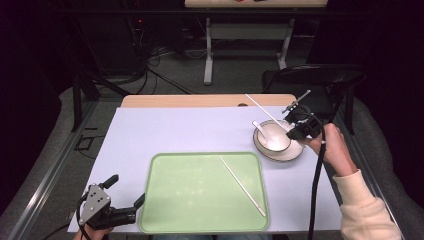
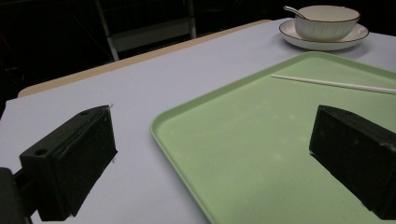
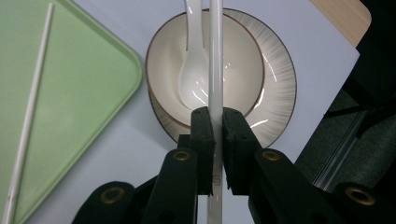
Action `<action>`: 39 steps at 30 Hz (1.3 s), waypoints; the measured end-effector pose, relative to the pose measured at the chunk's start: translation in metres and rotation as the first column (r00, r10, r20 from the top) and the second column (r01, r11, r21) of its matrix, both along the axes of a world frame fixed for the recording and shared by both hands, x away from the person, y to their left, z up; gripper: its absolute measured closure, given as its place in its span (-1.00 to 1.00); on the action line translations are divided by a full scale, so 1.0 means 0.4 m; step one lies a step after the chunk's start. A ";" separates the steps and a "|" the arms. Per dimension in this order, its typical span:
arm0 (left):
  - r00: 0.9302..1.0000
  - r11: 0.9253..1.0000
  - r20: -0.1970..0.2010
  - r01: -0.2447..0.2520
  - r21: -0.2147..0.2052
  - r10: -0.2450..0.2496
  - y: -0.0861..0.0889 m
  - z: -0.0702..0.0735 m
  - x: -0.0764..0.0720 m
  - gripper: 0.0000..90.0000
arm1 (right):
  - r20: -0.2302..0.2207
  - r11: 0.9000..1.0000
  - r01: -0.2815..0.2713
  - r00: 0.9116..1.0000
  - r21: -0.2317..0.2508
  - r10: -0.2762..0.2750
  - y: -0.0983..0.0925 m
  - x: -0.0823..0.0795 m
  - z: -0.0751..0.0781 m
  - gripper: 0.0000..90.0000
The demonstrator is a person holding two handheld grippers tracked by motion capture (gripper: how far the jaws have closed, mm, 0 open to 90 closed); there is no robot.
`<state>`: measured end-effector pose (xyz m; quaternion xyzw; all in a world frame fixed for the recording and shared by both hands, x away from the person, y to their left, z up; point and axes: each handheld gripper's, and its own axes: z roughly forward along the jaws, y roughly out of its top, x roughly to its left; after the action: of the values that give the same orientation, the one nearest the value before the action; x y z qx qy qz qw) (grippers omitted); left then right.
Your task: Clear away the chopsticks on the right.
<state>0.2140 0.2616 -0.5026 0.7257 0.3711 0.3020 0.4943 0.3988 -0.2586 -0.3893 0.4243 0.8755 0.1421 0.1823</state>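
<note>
My right tool (image 3: 215, 122) is clamped on a white chopstick (image 3: 215, 51), its jaws pinched tight around the thin shaft, and I hold it above the bowl (image 3: 243, 60) that sits on its plate (image 3: 280, 79) at the far right of the bench (image 1: 190, 130). A spoon (image 3: 194, 79) lies in the bowl, right under the stick. The other chopstick (image 1: 242, 186) rests slantwise on the green tray (image 1: 165, 200), where I judge this one belongs too. My left tool (image 1: 125, 192) hangs at the tray's near left corner with its jaws wide and nothing between them. The main risk, as I see it, is the grip itself: the stick is smooth, round and long, and I hold it well off its middle, so the long free end could swing or the stick could slide through the pads on the way over. If I carry it low, that end could catch the bowl's rim or knock the spoon and tip things off the plate. Letting go too high over the tray could make it bounce, roll against the first stick or skid off the edge onto the bench.
</note>
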 end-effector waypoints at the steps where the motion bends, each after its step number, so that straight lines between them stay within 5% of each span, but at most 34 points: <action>1: 1.000 1.000 0.000 0.001 0.000 -0.001 0.000 0.000 0.000 -0.99 | -0.001 1.000 -0.004 1.000 -0.006 0.004 0.005 -0.006 0.002 0.86; 9: 1.000 1.000 -0.002 0.003 0.003 -0.003 0.001 0.001 -0.001 -0.99 | 0.009 0.998 -0.066 0.998 -0.001 0.066 0.053 -0.066 0.003 0.86; 17: 1.000 1.000 0.002 0.002 0.003 -0.003 0.001 0.001 -0.002 -0.99 | -0.009 0.995 -0.101 0.995 0.017 0.101 0.098 -0.115 -0.033 0.86; 28: 1.000 1.000 0.009 0.010 0.006 -0.010 -0.003 0.001 -0.001 -0.98 | -0.122 0.997 -0.065 0.990 0.039 0.070 0.132 -0.154 -0.142 0.86; 39: 1.000 1.000 0.014 0.010 0.007 -0.010 -0.003 0.002 -0.002 -0.98 | -0.233 0.998 -0.044 0.971 0.048 0.054 0.165 -0.180 -0.239 0.85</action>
<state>0.2132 0.2605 -0.5020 0.7269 0.3631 0.3060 0.4961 0.3268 -0.1925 -0.4849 0.4203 0.8978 0.1141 0.0649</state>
